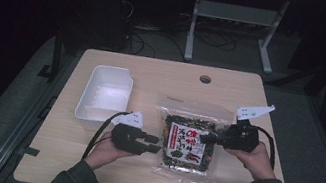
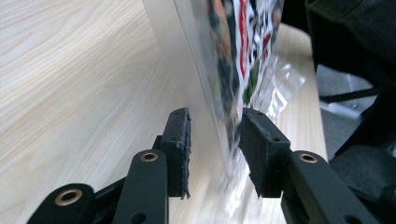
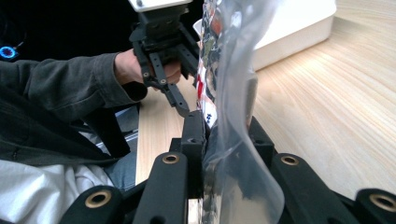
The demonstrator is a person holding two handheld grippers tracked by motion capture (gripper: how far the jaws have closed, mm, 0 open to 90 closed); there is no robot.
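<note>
We see the right gripper (image 3: 224,133) clamped on the snack bag (image 1: 186,141). Left gripper (image 2: 212,140) stands narrowly open, the bag's edge between its jaws, untouched.

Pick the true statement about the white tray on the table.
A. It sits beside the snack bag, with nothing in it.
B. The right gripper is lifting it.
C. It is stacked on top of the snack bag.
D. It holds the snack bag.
A: in the high view the white tray lies left of the snack bag, apart from it, its inside bare.
</note>
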